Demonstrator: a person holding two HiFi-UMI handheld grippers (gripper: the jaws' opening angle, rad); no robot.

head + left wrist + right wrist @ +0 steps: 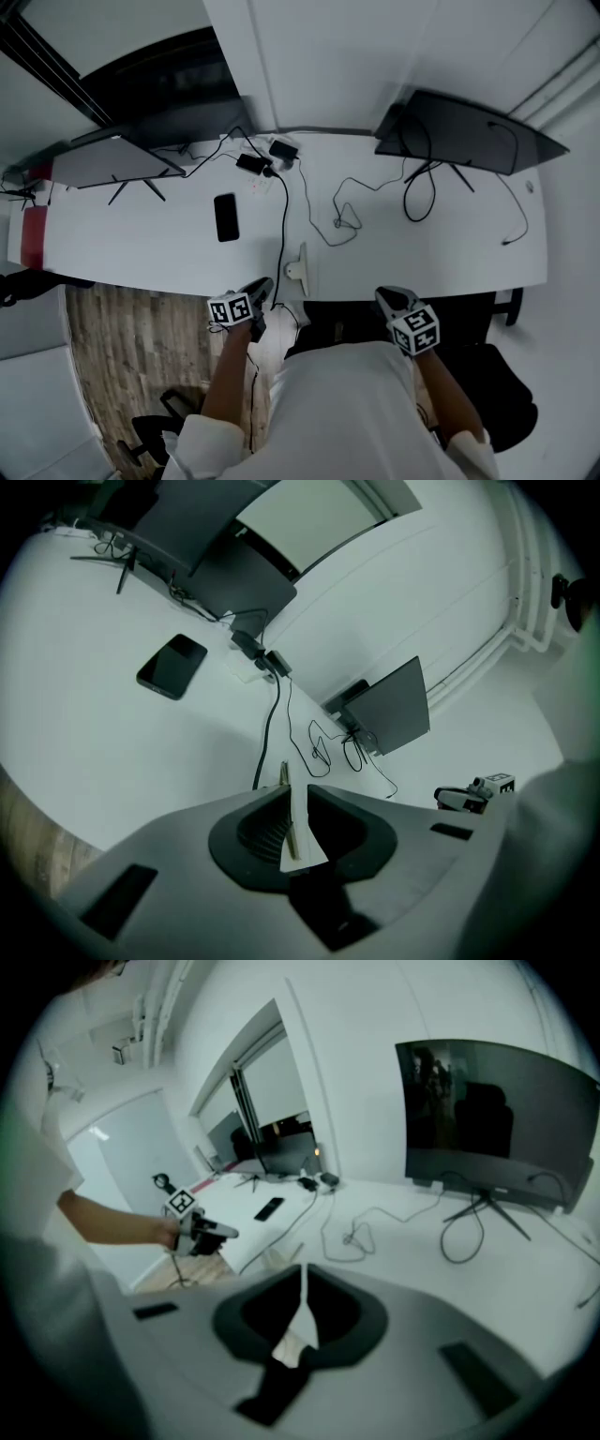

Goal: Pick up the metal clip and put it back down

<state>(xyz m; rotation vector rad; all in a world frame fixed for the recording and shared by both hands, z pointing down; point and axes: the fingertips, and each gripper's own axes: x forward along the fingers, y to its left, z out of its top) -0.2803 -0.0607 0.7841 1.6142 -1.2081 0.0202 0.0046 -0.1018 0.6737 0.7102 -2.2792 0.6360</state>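
The metal clip [298,266] stands on the white desk [169,244] close to its front edge. In the left gripper view its thin edge [285,780] shows just past the jaw tips, in line with the gap. My left gripper [262,285] hovers at the desk edge just left of the clip; its jaws [292,797] stand a narrow gap apart and do not press on the clip. My right gripper [389,296] hangs off the front edge further right, away from the clip. In its own view the right gripper [302,1277] has its jaws together with nothing between them.
A black phone [226,217] lies left of centre on the desk. A black cable [284,220] runs from the adapters [255,164] to the front edge beside the clip. Monitors stand at the back left [117,159] and back right [469,131]. Wooden floor [131,337] lies below.
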